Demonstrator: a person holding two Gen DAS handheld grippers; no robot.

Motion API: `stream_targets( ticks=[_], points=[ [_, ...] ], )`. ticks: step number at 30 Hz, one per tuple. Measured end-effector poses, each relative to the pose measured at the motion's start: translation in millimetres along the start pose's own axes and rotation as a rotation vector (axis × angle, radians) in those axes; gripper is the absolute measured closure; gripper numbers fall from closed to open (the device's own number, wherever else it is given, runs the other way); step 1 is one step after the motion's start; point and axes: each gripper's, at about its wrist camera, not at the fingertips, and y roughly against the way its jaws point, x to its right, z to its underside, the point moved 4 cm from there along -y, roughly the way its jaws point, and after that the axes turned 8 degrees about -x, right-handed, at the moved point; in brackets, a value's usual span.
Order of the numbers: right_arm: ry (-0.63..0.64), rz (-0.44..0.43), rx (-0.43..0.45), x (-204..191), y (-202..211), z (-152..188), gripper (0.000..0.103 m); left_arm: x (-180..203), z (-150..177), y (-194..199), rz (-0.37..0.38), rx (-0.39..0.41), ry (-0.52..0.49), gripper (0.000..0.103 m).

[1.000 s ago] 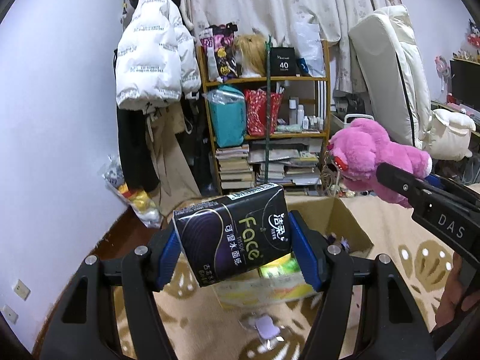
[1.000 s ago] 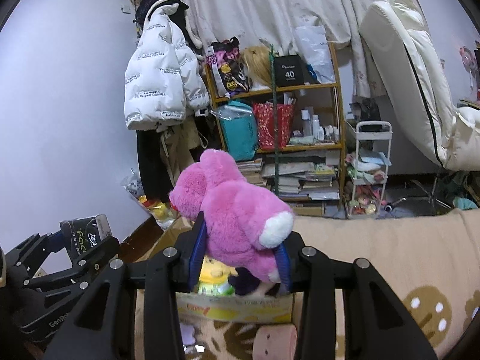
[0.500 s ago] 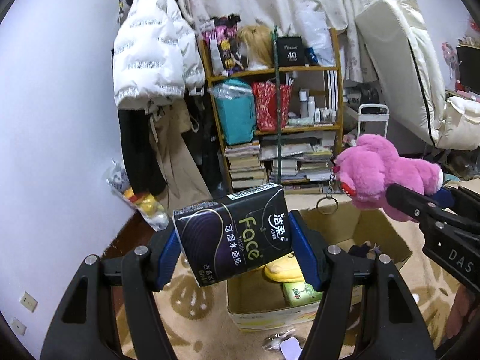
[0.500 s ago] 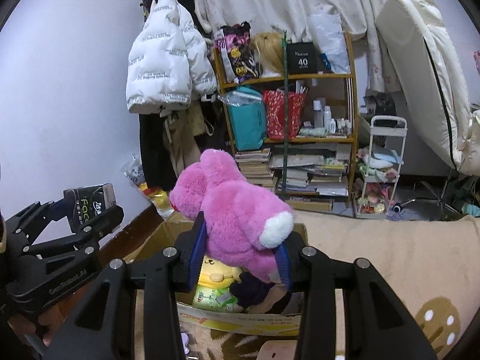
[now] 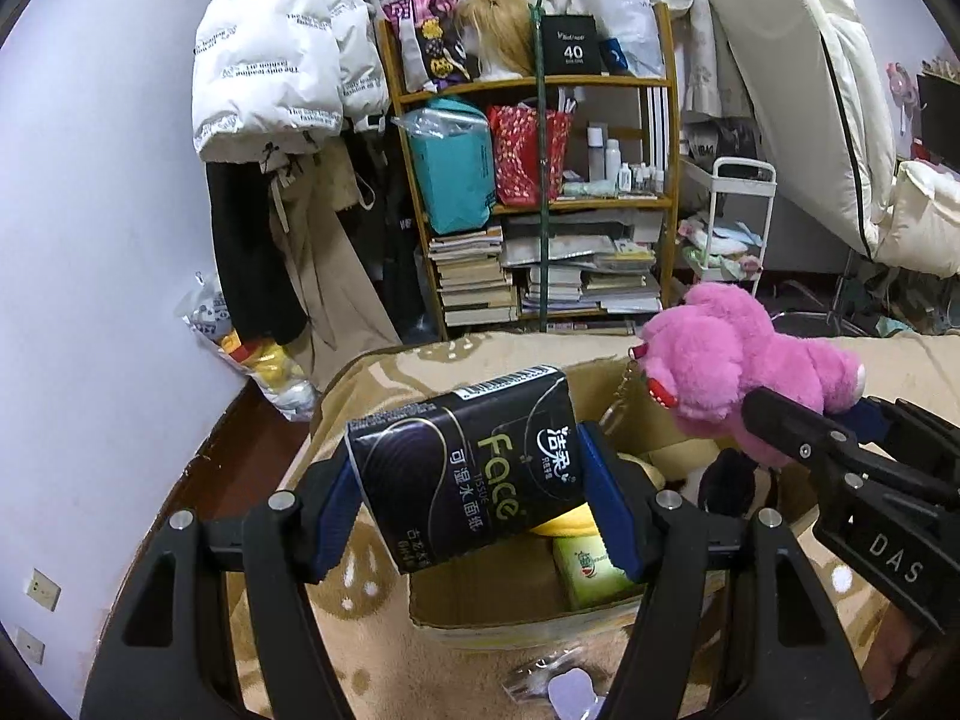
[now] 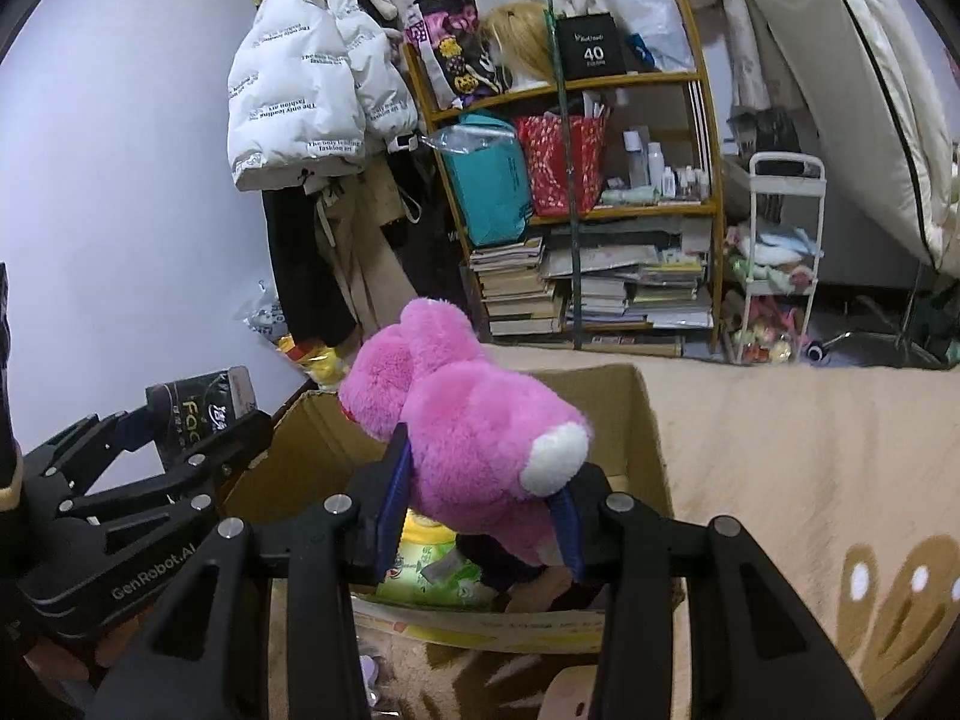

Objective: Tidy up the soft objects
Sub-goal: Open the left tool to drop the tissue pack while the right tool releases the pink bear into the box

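Both loads hang over the open cardboard box [image 6: 645, 420] for the drop-in step: left claw [image 5: 474, 507] clenched on the black tissue pack [image 5: 468, 468], right claw [image 6: 483, 501] on the pink plush [image 6: 474, 426]; next, lower and release.

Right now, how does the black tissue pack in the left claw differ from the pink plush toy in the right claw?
The black rectangular tissue pack is a flat-sided, glossy printed block; the pink plush bear toy is rounded and furry. The pack fits between the left claw pads; the toy bulges beyond the right claw. Both are clamped and held above the open cardboard box.
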Motion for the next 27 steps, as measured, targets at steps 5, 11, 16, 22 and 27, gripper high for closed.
stream_targets(
  ticks=[5, 11, 16, 22, 27],
  points=[
    [-0.040, -0.058, -0.025, 2, -7, 6, 0.057, 2, 6, -12, 0.019, -0.035, 0.003, 0.035],
    [-0.045, -0.068, -0.043, 2, -11, 9, 0.057, 2, 8, -13, 0.020, -0.050, 0.004, 0.035],
    [-0.043, -0.065, -0.034, 2, -9, 9, 0.057, 1, 12, -13, 0.005, -0.064, -0.002, 0.034],
    [-0.065, -0.043, -0.046, 7, -9, 10, 0.054, -3, 14, -10, 0.015, -0.074, 0.009, 0.018],
    [-0.069, -0.024, -0.040, 11, -3, 9, 0.045, -9, 18, -8, 0.005, -0.096, 0.030, 0.018]
  ],
)
